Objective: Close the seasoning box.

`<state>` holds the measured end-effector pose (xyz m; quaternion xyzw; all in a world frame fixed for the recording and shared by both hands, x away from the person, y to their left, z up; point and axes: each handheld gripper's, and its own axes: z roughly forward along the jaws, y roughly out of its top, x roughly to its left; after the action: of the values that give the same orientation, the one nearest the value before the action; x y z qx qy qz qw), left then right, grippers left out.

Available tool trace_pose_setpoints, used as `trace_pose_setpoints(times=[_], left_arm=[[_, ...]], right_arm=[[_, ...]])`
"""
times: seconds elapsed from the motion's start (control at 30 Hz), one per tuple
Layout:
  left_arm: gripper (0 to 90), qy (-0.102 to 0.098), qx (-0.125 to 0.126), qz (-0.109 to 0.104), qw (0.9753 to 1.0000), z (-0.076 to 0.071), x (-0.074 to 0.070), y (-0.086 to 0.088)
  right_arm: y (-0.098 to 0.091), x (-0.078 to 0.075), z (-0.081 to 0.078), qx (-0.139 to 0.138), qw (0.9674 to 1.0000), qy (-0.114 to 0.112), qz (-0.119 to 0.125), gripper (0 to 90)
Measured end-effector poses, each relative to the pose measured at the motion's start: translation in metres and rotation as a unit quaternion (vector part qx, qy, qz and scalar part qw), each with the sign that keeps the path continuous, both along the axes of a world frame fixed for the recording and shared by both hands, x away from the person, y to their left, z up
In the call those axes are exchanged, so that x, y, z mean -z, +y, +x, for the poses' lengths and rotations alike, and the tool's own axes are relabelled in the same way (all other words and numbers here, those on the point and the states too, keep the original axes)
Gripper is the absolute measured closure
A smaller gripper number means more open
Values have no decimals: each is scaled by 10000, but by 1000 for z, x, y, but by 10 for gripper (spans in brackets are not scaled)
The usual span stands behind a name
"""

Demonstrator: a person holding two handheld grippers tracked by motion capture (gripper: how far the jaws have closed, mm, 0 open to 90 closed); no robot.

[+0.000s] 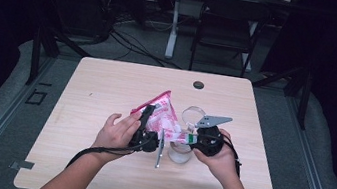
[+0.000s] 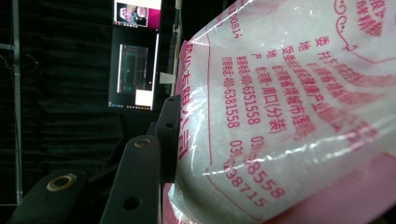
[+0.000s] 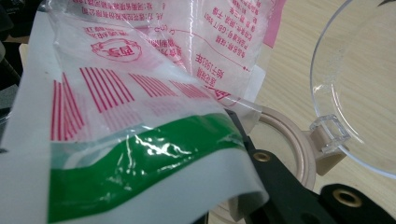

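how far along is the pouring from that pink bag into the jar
Done: the jar's clear lid is flipped open. In hand: both grippers hold the pink bag, left gripper on its body, right gripper pinching its green-edged end above the jar. Left: whether anything has poured yet, I cannot tell.

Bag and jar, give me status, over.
Left gripper clamped on pink-printed bag, bag tilted. Right gripper shut on bag's green-striped end, beside open clear jar. Hinged lid up. Nothing in the way.
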<state>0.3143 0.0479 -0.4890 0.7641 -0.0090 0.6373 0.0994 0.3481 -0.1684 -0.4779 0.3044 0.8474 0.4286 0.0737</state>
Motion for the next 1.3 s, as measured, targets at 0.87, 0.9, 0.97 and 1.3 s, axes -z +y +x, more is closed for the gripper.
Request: trace_pose_setpoints(times=[0.87,0.9,0.97,1.3], left_arm=[[630,-31,26,38,10000,0,1,0],[629,-39,33,35,10000,0,1,0],[630,-42,35,29,10000,0,1,0],[630,-70,45,24,10000,-1,-1,-1]], right_arm=[[2,4,1,28,10000,17,-56,900],[2,4,1,26,10000,24,-56,900],[2,4,1,27,10000,27,-52,900],[2,5,2,35,10000,35,-36,900]])
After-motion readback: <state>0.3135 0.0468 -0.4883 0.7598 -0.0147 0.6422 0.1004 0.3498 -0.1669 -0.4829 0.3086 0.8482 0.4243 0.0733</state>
